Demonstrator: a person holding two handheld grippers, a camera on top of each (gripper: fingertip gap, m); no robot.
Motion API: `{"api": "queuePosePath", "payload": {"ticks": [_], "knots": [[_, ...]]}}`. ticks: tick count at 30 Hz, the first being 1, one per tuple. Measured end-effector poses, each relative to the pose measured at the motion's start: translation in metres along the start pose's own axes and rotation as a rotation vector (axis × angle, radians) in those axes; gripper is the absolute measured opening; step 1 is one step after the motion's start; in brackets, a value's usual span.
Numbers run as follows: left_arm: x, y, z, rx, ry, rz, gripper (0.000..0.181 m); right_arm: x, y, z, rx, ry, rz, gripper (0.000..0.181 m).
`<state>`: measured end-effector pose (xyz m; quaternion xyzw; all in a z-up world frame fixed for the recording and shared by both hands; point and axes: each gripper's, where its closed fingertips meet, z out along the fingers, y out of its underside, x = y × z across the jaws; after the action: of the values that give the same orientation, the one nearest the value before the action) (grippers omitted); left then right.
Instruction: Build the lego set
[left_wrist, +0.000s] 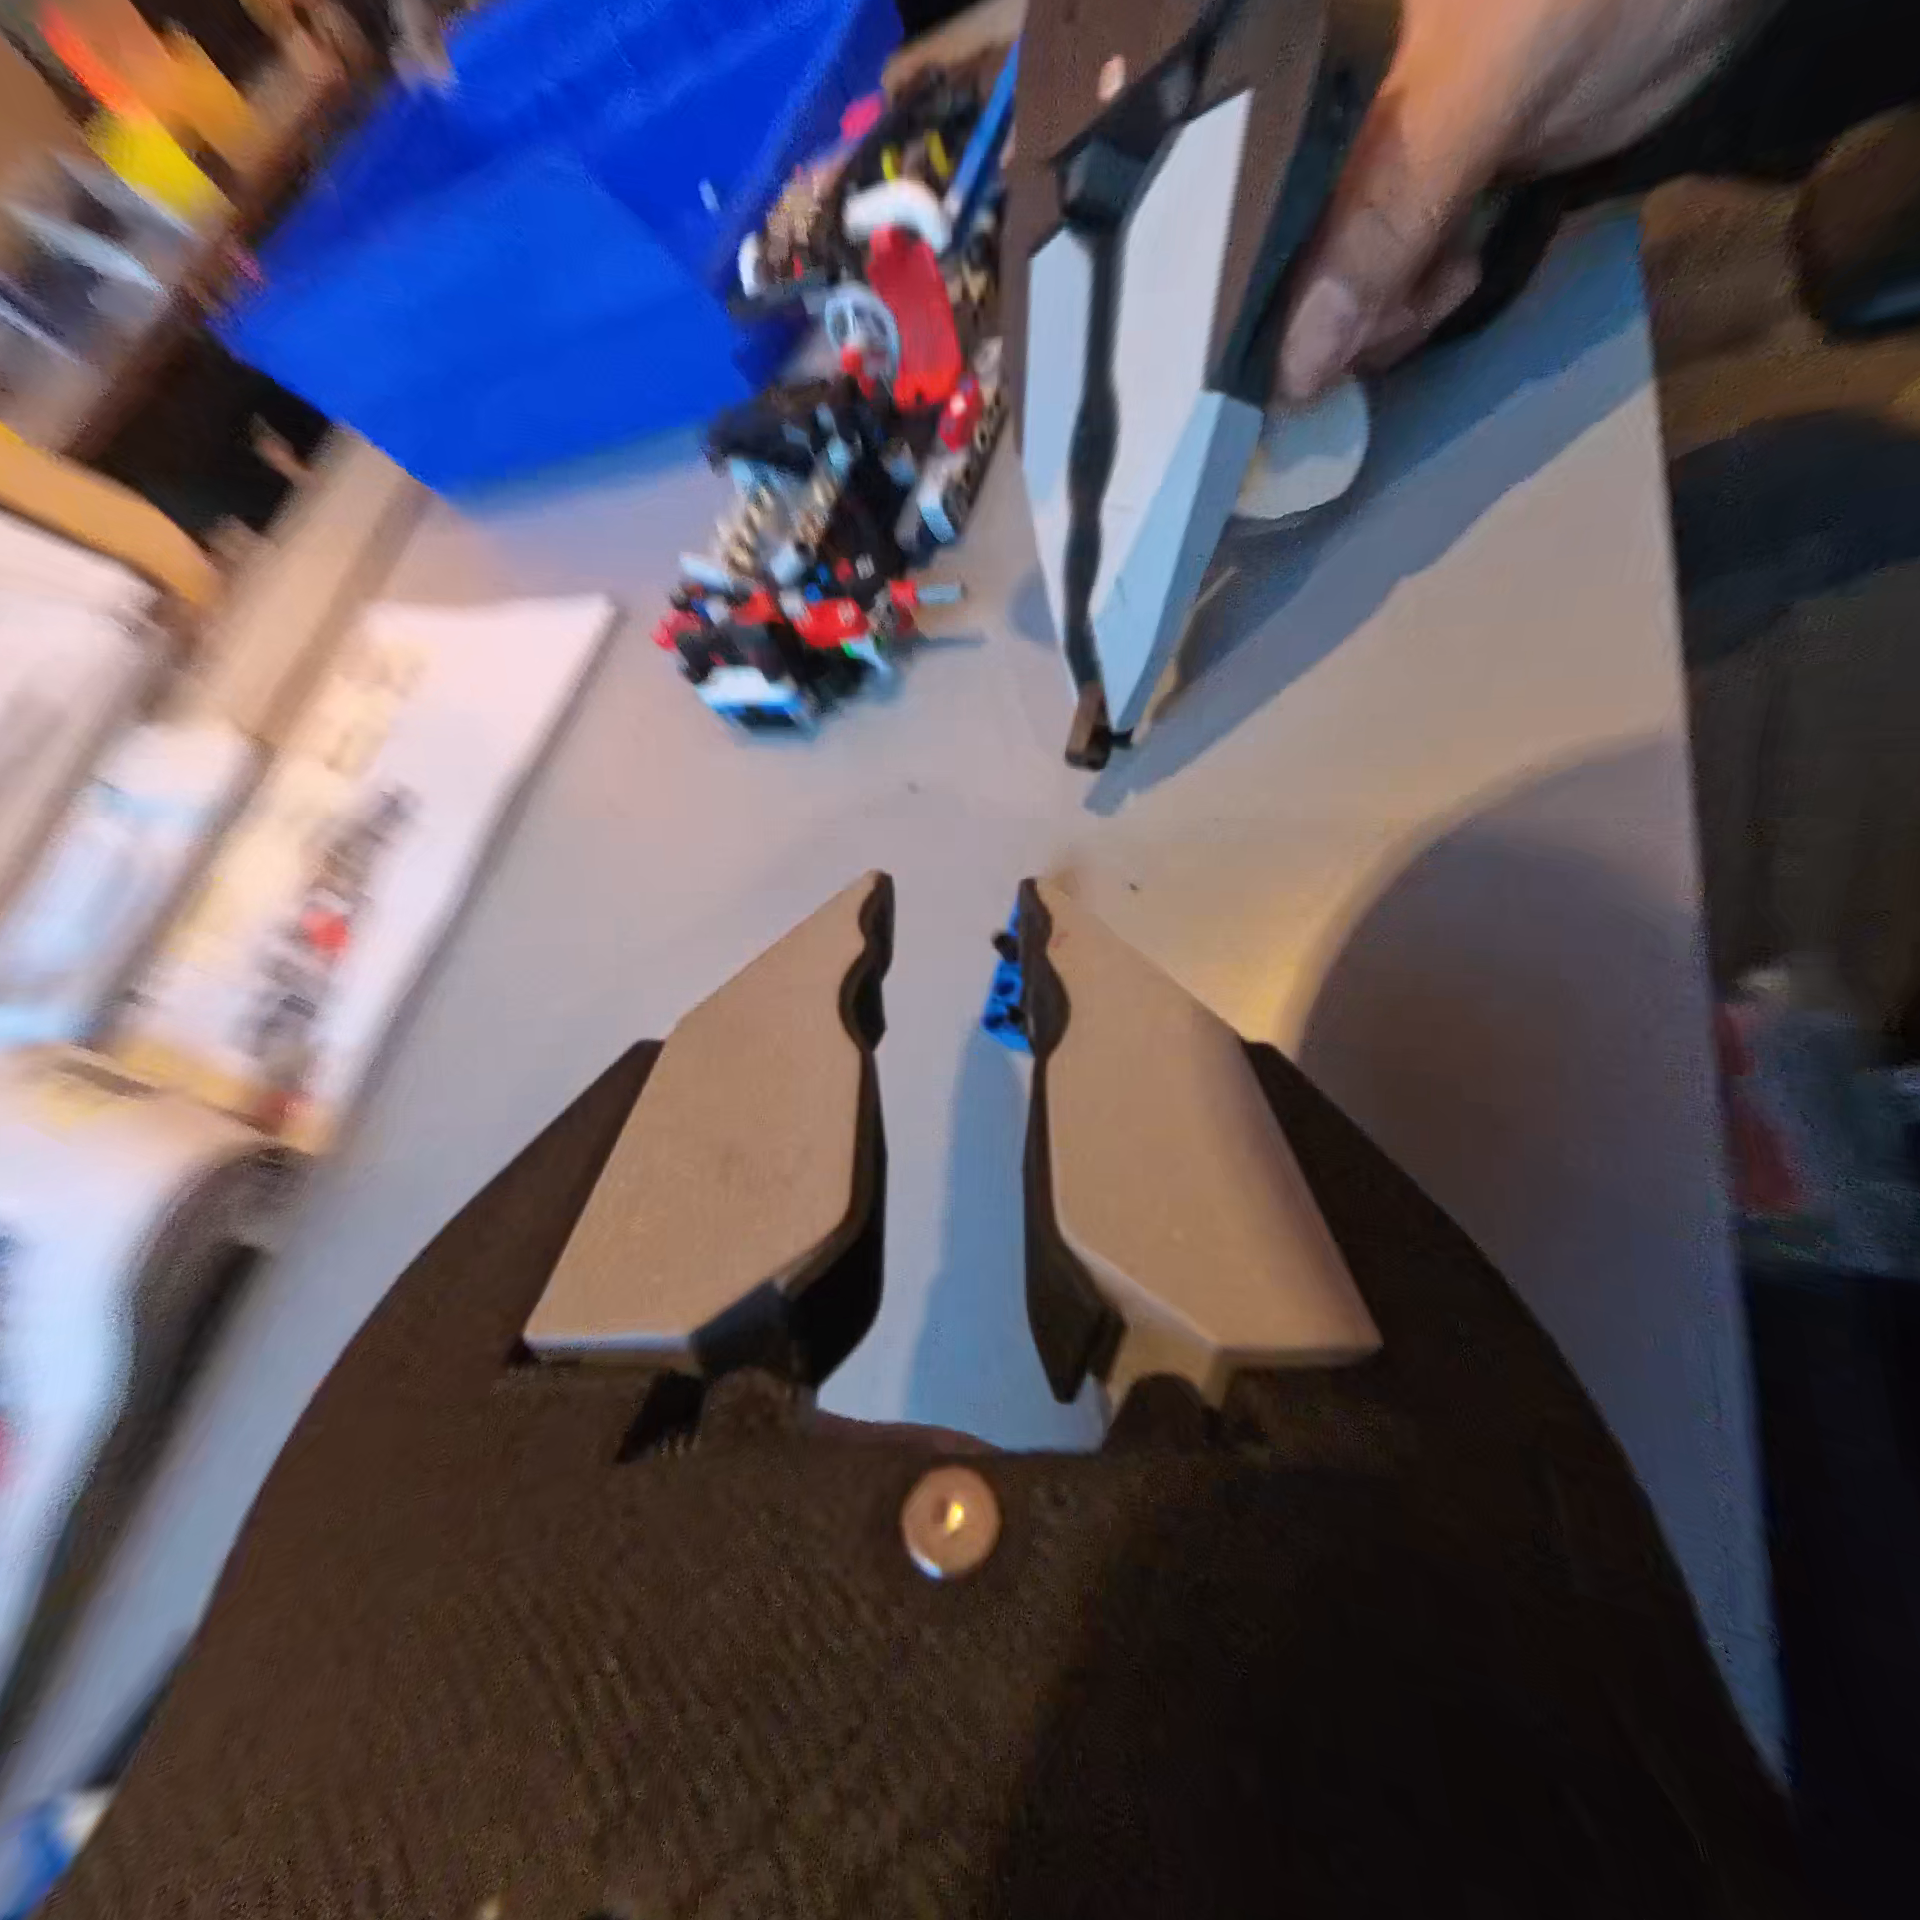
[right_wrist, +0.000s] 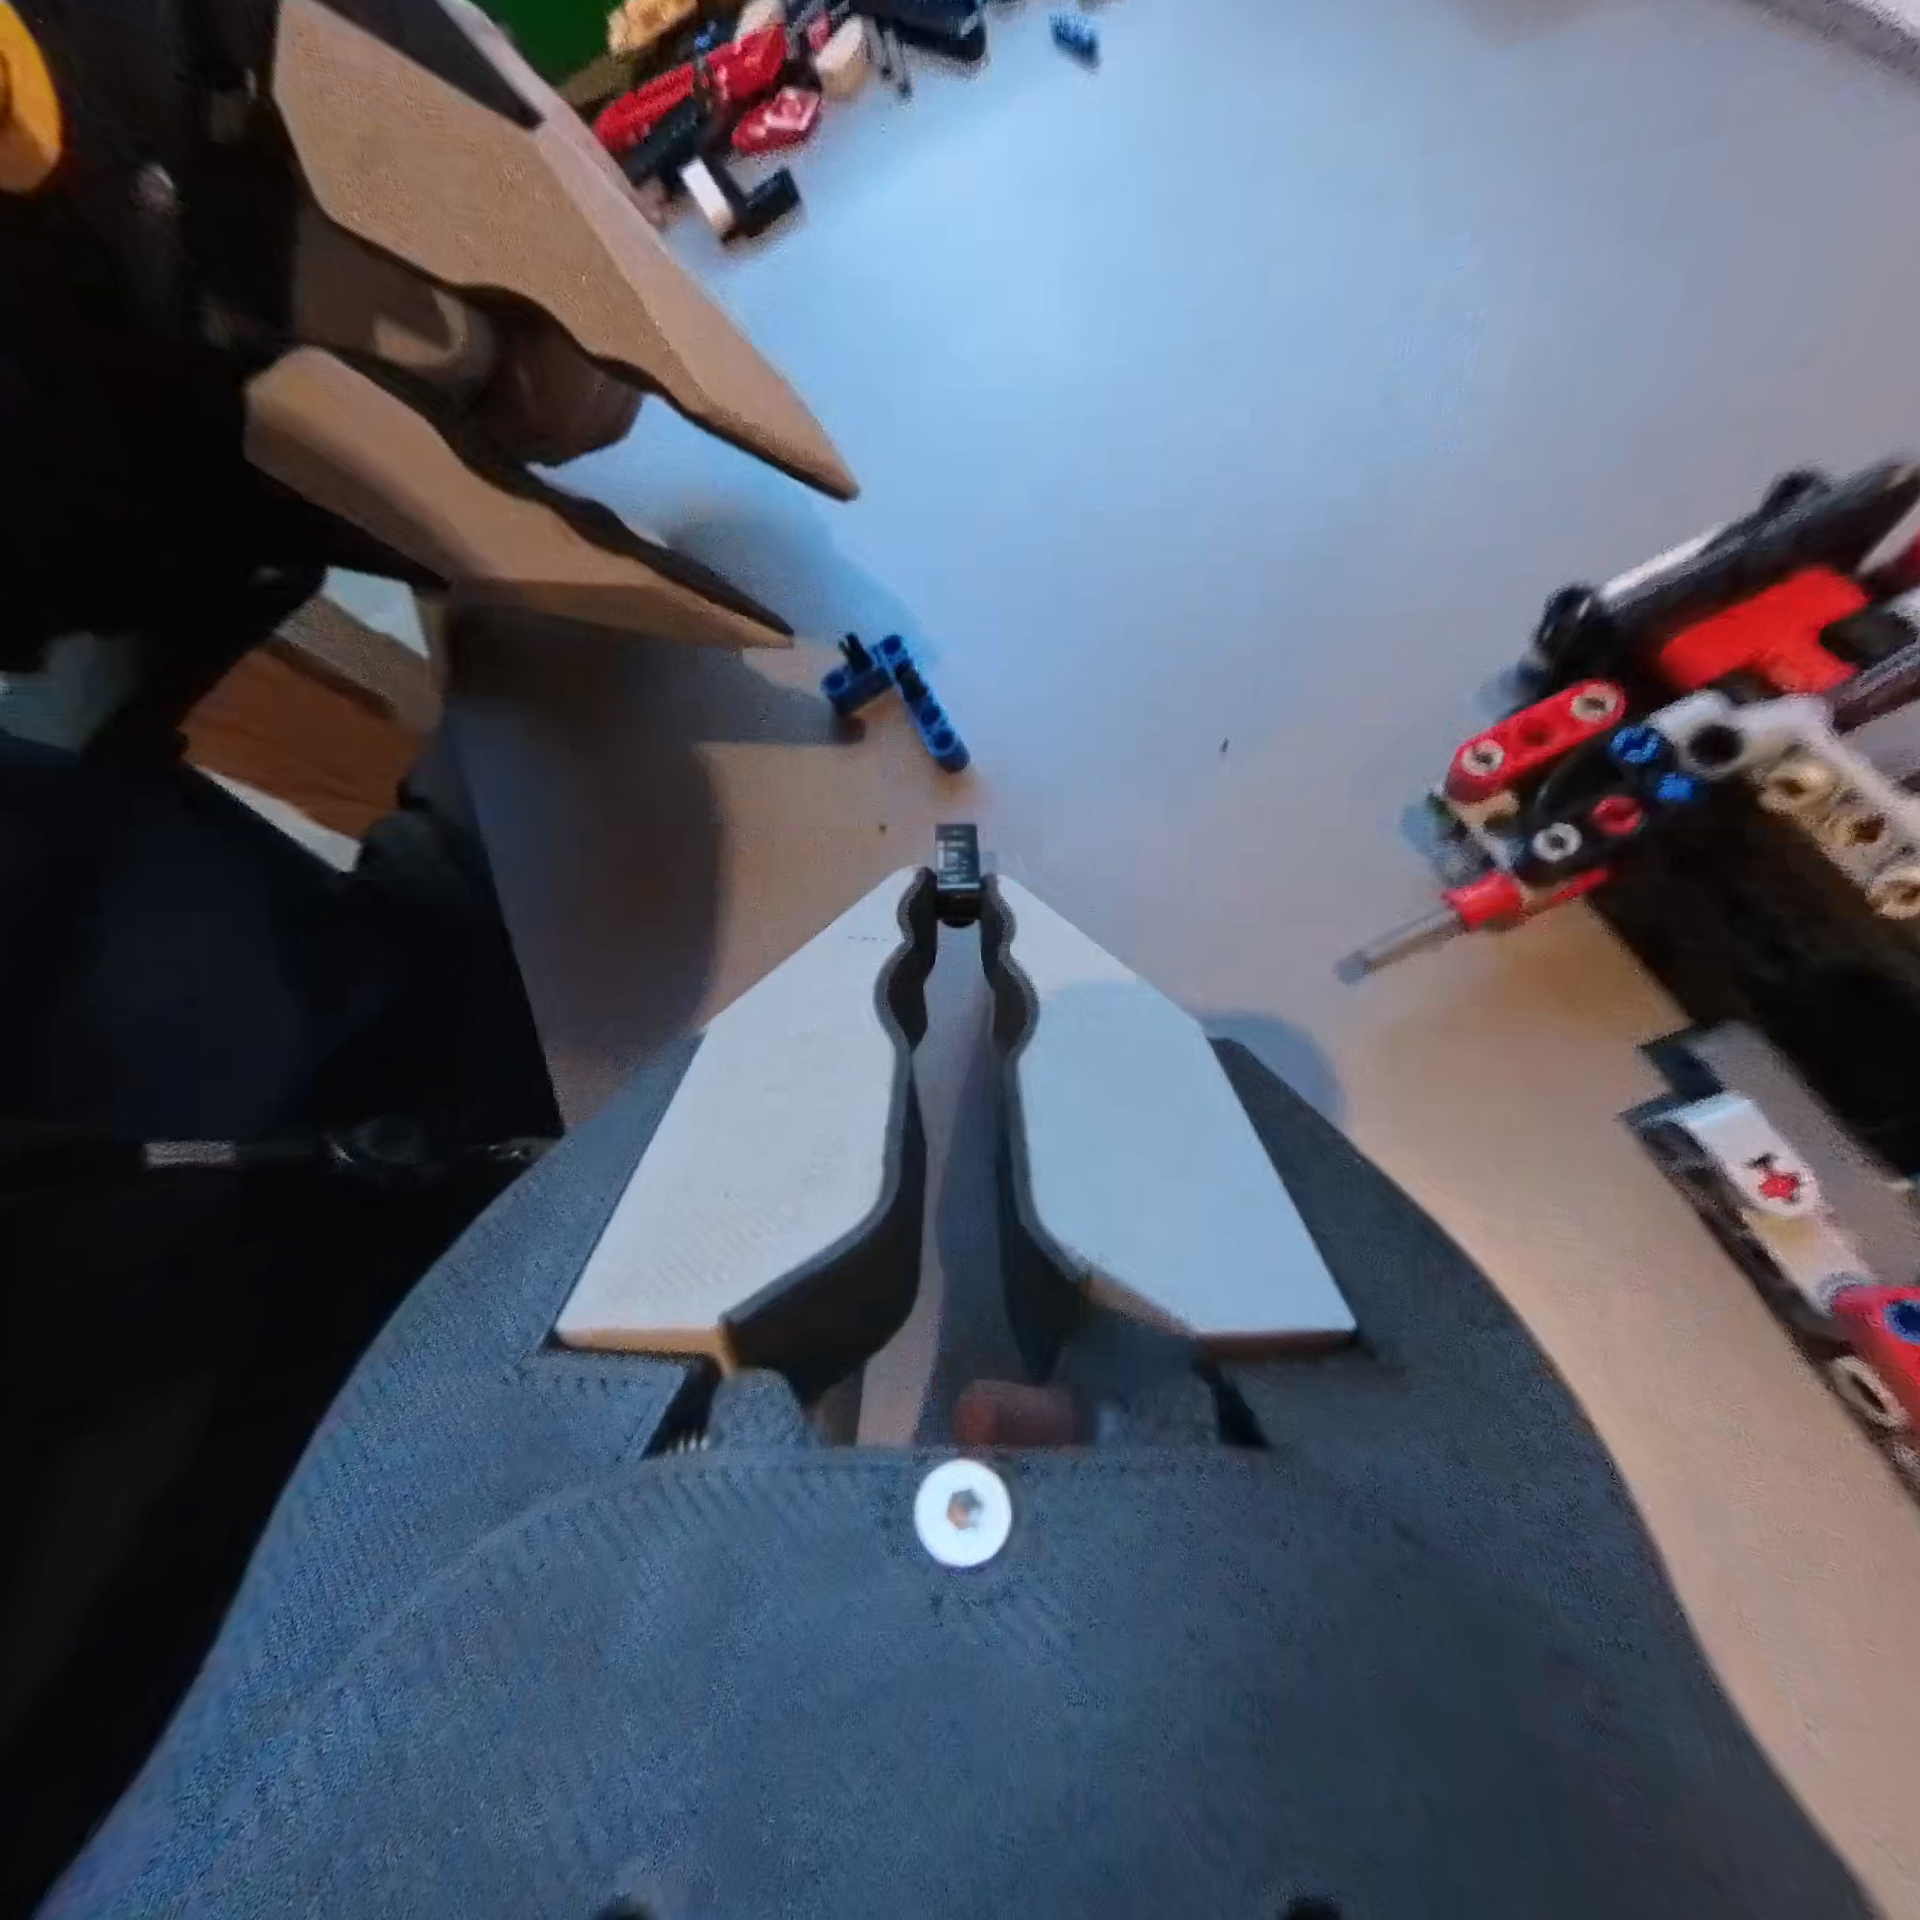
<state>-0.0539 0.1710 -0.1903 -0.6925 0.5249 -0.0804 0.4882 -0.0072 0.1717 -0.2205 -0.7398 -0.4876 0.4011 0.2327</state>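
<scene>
Pin (right_wrist: 957, 858), black, pinched at tips of R gripper (right_wrist: 957, 885), frame centre. L gripper (left_wrist: 956, 894) open w/ nothing held, blue piece (left_wrist: 1006, 989) just beside its R finger.

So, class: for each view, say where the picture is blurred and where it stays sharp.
Left wrist view: the blue bin and the left side smear with motion blur, while the left tool stays sharp. Right wrist view: the model at the right edge is blurred; the small black piece is crisp.
</scene>
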Motion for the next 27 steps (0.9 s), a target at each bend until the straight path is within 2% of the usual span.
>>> {"api": "queuePosePath", "payload": {"ticks": [2, 4, 6, 9, 11, 14, 17, 19, 21, 23, 27], "knots": [[0.006, 0.013, 0.001, -0.048, 0.128, -0.17, 0.024, 0.0, 0.004, 0.0, -0.021, -0.044, 0.077, 0.005], [0.007, 0.021, 0.004, -0.071, 0.188, -0.279, 0.025, 0.006, 0.002, -0.001, -0.021, 0.01, 0.043, 0.005], [0.01, 0.029, 0.009, -0.099, 0.236, -0.339, 0.026, 0.012, 0.006, 0.001, -0.072, 0.064, 0.006, 0.008], [0.016, 0.038, 0.015, -0.168, 0.29, -0.378, 0.027, 0.01, 0.008, 0.001, -0.098, 0.036, 0.056, 0.012], [0.017, 0.037, 0.016, -0.165, 0.305, -0.379, 0.02, 0.015, 0.006, -0.002, -0.096, 0.063, 0.062, 0.017], [0.016, 0.038, 0.015, -0.17, 0.289, -0.401, 0.019, 0.022, 0.002, -0.011, -0.087, 0.145, 0.015, 0.028], [0.019, 0.036, 0.015, -0.185, 0.268, -0.454, 0.011, 0.014, -0.01, -0.012, -0.043, 0.215, -0.073, 0.022], [0.023, 0.034, 0.016, -0.18, 0.246, -0.447, 0.011, -0.007, -0.016, 0.004, -0.032, 0.198, -0.161, 0.012], [0.02, 0.035, 0.016, -0.192, 0.198, -0.425, 0.011, -0.017, -0.016, 0.023, -0.06, 0.215, -0.201, 0.013], [0.013, 0.039, 0.016, -0.205, 0.136, -0.436, 0.015, -0.016, -0.017, 0.033, -0.063, 0.273, -0.226, 0.011], [0.018, 0.039, 0.012, -0.202, 0.144, -0.484, 0.023, -0.016, -0.017, 0.039, -0.054, 0.309, -0.269, 0.003]]}}
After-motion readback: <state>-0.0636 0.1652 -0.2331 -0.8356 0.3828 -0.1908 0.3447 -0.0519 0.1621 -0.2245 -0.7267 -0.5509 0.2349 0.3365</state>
